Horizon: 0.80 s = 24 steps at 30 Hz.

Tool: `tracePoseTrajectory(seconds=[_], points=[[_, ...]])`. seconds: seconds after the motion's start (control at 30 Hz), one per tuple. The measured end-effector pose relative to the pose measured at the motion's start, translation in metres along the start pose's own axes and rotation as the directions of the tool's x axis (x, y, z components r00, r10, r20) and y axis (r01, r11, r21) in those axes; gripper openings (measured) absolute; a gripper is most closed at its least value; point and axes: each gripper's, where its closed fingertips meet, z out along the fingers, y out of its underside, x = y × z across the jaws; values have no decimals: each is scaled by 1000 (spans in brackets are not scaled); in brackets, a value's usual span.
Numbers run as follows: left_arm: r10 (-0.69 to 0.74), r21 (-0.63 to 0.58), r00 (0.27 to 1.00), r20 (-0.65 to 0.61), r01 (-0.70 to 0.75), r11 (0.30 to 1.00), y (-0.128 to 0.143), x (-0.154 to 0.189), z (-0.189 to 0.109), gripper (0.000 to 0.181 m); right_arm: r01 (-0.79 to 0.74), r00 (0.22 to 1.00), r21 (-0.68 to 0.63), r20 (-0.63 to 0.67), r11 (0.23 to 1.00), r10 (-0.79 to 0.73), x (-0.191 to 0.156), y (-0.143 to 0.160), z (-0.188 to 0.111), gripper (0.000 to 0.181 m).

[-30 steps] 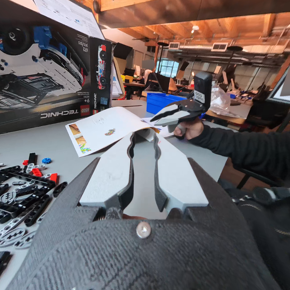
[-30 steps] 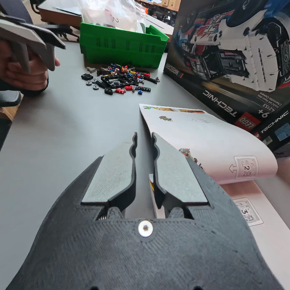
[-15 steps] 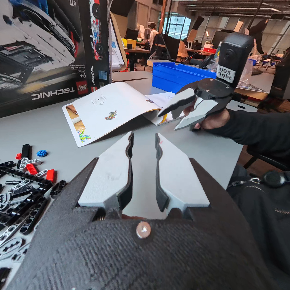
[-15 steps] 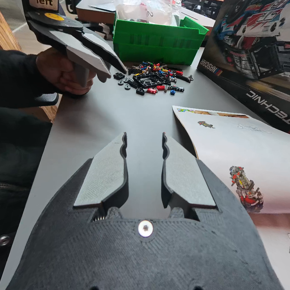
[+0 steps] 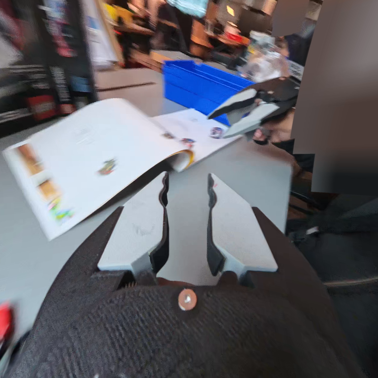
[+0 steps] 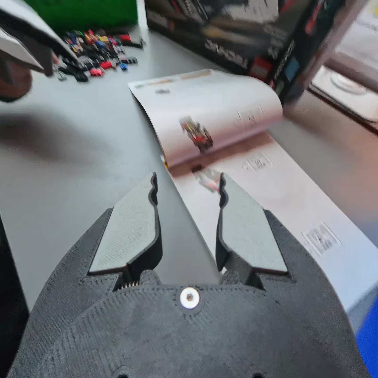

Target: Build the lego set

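Observation:
An open instruction booklet (image 5: 86, 155) lies on the grey table (image 5: 235, 169), its left page curled up. It also shows in the right wrist view (image 6: 214, 114). My left gripper (image 5: 187, 178) is open and empty, just in front of the booklet's near edge. My right gripper (image 6: 188, 180) is open and empty, low over the booklet's lower page edge. It also shows in the left wrist view (image 5: 222, 124), over the booklet's far right corner. A pile of loose lego pieces (image 6: 96, 55) lies at the far left. Both views are blurred.
The lego set box (image 6: 235, 36) stands behind the booklet. A green bin (image 6: 86, 12) stands behind the pieces. A blue bin (image 5: 200, 86) stands behind the booklet in the left wrist view. A red piece (image 5: 5, 321) lies at the lower left. From the left gripper's tips to the red piece (image 5: 5, 321) is close to 15 cm. It is also in sight in the right wrist view (image 6: 93, 71).
Both grippers have swung toward the booklet and opened wider. The right gripper has come down over the booklet's right page. The lego pile has left the left wrist view.

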Motion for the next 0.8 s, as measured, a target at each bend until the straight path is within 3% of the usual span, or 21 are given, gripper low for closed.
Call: tracePoseTrajectory(seconds=[0.13, 0.23, 0.33, 0.43, 0.5, 0.63, 0.8], points=[[125, -138, 966, -228, -159, 978, -33, 44, 72, 48, -82, 995, -249, 38, 965, 94, 20, 52, -35, 57], [293, -280, 917, -270, -366, 887, -21, 51, 127, 57, -93, 993, -353, 36, 931, 113, 30, 76, -56, 59], [327, -370, 905, -273, -412, 832, -5, 41, 160, 45, -93, 991, -403, 55, 910, 126, 35, 87, -75, 55], [318, -558, 923, -218, -385, 735, 27, 9, 159, 45, -24, 998, -462, 44, 887, 50, 52, 100, -82, 46], [325, -622, 930, -174, -360, 695, 41, -11, 149, 43, -2, 996, -496, 74, 868, 45, 55, 104, -79, 47], [222, -617, 966, -136, -257, 743, 40, -16, 136, 46, -5, 986, -589, 132, 808, 102, 52, 120, -67, 35], [333, -543, 919, -213, -394, 741, 19, 23, 149, 48, 40, 984, -553, 164, 832, 62, 49, 115, -54, 21]])
